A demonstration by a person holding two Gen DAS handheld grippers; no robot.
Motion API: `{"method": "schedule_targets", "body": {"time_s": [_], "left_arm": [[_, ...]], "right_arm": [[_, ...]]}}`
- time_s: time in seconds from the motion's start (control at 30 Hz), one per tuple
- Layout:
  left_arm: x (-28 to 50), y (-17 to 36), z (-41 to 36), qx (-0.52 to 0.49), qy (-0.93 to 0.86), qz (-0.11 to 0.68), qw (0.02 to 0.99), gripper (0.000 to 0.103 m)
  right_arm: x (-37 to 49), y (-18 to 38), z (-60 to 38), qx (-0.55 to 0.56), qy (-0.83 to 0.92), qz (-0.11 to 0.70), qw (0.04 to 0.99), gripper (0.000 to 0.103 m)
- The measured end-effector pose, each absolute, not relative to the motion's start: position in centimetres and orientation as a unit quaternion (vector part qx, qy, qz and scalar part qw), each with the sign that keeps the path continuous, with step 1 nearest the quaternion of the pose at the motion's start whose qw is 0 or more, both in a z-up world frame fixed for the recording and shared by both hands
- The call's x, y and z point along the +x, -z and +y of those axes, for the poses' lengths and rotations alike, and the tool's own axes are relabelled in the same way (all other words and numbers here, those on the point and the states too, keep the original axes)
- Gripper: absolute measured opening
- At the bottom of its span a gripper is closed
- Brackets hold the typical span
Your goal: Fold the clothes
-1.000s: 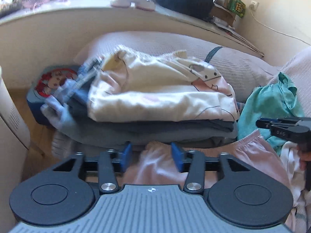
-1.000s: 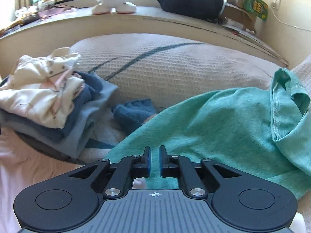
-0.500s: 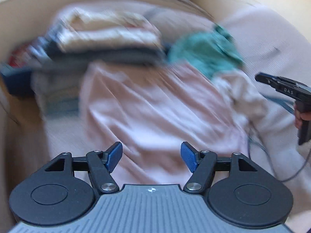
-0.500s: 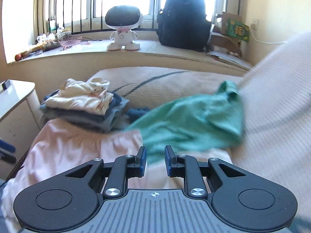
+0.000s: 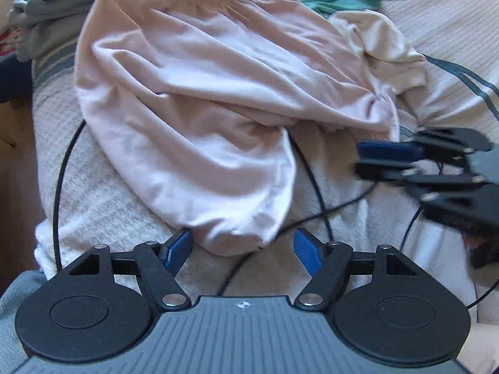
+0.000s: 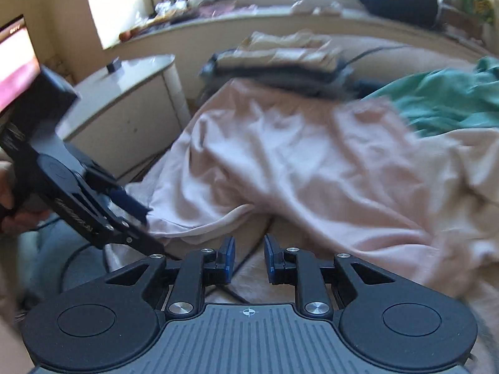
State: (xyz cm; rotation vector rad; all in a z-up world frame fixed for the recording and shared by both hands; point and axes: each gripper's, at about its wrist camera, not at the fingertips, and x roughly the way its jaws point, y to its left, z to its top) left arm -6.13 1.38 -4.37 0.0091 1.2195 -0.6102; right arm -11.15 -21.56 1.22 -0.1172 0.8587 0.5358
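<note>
Lying crumpled on the bed (image 5: 103, 205): pink garment (image 5: 199, 99). Left gripper (image 5: 243, 246) just opened wide at its near hem, empty. Right gripper (image 6: 248, 260) slightly parted, empty, beside it.

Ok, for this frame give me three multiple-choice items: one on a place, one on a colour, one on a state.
1. Where is the stack of folded clothes?
A. beyond the pink garment, at its far end
B. on the floor
C. under the pink garment

2. What colour is the garment at the pink one's far right?
A. yellow
B. teal green
C. red

3. How is the left gripper?
A. shut on the black cable
B. shut on a sock
C. open, holding nothing

Answers: 1 A, the stack lies past the pink garment's far edge in both views. 2 B, it shows teal green in both. 3 C, its blue fingers stand wide apart around the pink garment's near end, not pressing on it.
</note>
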Motion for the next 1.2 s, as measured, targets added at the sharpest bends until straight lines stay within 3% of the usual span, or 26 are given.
{"method": "schedule_targets", "body": {"time_s": [0.07, 0.1, 0.2, 0.23, 0.7, 1.03, 1.2], "left_arm": [[-6.0, 4.4, 1.5, 0.002, 0.273, 0.558, 0.783, 0.063], [-5.9, 4.5, 1.4, 0.008, 0.269, 0.556, 0.787, 0.055], [-6.0, 4.4, 0.4, 0.041, 0.26, 0.546, 0.795, 0.014], [-5.9, 4.3, 0.3, 0.045, 0.26, 0.544, 0.797, 0.008], [-3.7, 0.0, 8.0, 0.119, 0.123, 0.531, 0.83, 0.005], [-3.0, -0.5, 8.0, 0.089, 0.132, 0.512, 0.844, 0.006], [-2.8, -1.1, 8.0, 0.093, 0.131, 0.495, 0.854, 0.007]], "right_arm": [[-10.2, 0.4, -20.0, -0.079, -0.256, 0.413, 0.87, 0.021], [-9.7, 0.9, -19.7, -0.085, -0.258, 0.413, 0.869, 0.021], [-8.4, 2.2, -18.7, -0.102, -0.263, 0.415, 0.865, 0.021], [-8.0, 2.7, -18.3, -0.107, -0.264, 0.415, 0.864, 0.021], [-5.7, 0.5, -20.3, -0.124, -0.206, 0.388, 0.89, 0.023], [-10.2, 1.5, -17.6, -0.12, -0.308, 0.427, 0.842, 0.023], [-8.9, 3.2, -15.2, -0.112, -0.301, 0.405, 0.856, 0.023]]}}
